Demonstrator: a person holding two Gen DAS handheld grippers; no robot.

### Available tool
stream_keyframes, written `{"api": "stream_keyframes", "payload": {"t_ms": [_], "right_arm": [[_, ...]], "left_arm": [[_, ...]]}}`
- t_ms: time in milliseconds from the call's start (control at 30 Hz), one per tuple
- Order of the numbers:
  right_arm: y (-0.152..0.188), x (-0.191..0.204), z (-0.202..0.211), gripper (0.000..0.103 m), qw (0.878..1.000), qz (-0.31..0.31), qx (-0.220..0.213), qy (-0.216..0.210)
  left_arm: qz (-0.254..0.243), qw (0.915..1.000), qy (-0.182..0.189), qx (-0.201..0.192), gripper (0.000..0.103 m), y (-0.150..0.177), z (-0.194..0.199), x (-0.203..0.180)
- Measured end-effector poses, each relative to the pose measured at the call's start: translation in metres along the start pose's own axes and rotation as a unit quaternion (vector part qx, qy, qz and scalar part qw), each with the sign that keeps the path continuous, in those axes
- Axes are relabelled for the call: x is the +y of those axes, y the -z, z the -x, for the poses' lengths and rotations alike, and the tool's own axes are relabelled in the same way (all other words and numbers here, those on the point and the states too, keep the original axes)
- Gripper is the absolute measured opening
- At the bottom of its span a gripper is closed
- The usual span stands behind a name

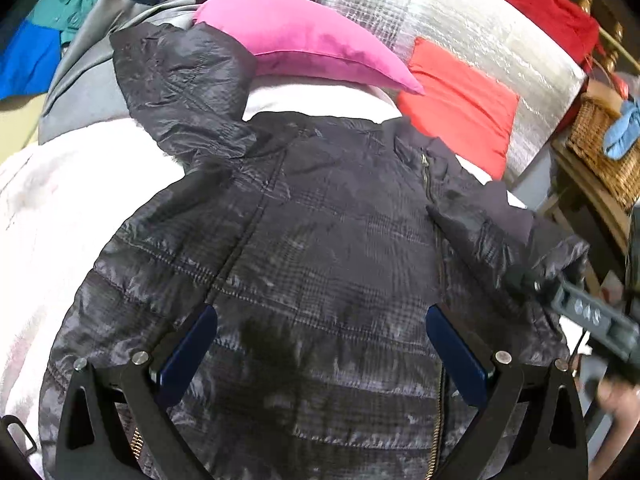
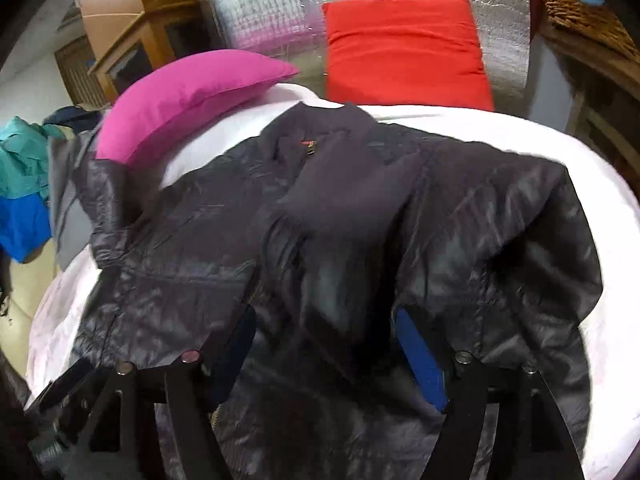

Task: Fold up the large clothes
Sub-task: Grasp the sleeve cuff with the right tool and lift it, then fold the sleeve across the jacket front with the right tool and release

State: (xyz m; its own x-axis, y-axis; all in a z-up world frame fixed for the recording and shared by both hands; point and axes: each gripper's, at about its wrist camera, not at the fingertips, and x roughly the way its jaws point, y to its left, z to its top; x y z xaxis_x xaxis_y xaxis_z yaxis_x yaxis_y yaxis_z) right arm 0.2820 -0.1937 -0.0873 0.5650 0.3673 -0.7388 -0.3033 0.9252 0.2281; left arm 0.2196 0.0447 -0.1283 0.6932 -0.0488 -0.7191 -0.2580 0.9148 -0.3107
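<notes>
A dark quilted jacket (image 1: 320,248) is spread on a bed covered with a white sheet (image 1: 60,208). In the left wrist view it fills the centre and the lower part of the frame, with its collar toward the top. One sleeve (image 1: 180,92) is stretched to the upper left, where its end lies against a pink pillow (image 1: 304,40). The other sleeve (image 1: 500,232) is bunched at the right of the frame. A red cushion (image 1: 460,104) is propped against a silver quilted backing (image 1: 460,12) behind the bed, so the folding area is kept free of it.

The left claw (image 1: 322,316) is seen wide open above the lower body of the jacket; nothing is gripped between its blue pads (image 1: 188,352). It is probably held there so that the whole garment can be watched and the next hold chosen.

The right claw (image 2: 324,320) is also seen open in its own view, above the middle of the jacket (image 2: 340,240), and no cloth is pinched between its pads. In the left wrist view, a blurred dark tool can be seen at the right edge, near the bunched sleeve, with a hand (image 1: 616,396) below it; this is judged to be the same claw.

In the right wrist view a darker, matte panel (image 2: 340,184) is laid over the chest below the collar. The fold is judged to be at an early stage, since the upper-left sleeve is not yet brought in. That sleeve would likely need to be taken next.
</notes>
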Motion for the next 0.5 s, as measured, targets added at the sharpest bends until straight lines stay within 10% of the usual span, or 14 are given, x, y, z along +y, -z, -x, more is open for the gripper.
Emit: {"api": "stream_keyframes", "payload": {"t_ms": [500], "right_arm": [[0.111,-0.077,0.066,0.085,0.956,-0.240,-0.140,-0.090]], "left_arm": [[-0.071,0.9973,0.015,-0.012,0.103,0.012,0.005,-0.029]]}}
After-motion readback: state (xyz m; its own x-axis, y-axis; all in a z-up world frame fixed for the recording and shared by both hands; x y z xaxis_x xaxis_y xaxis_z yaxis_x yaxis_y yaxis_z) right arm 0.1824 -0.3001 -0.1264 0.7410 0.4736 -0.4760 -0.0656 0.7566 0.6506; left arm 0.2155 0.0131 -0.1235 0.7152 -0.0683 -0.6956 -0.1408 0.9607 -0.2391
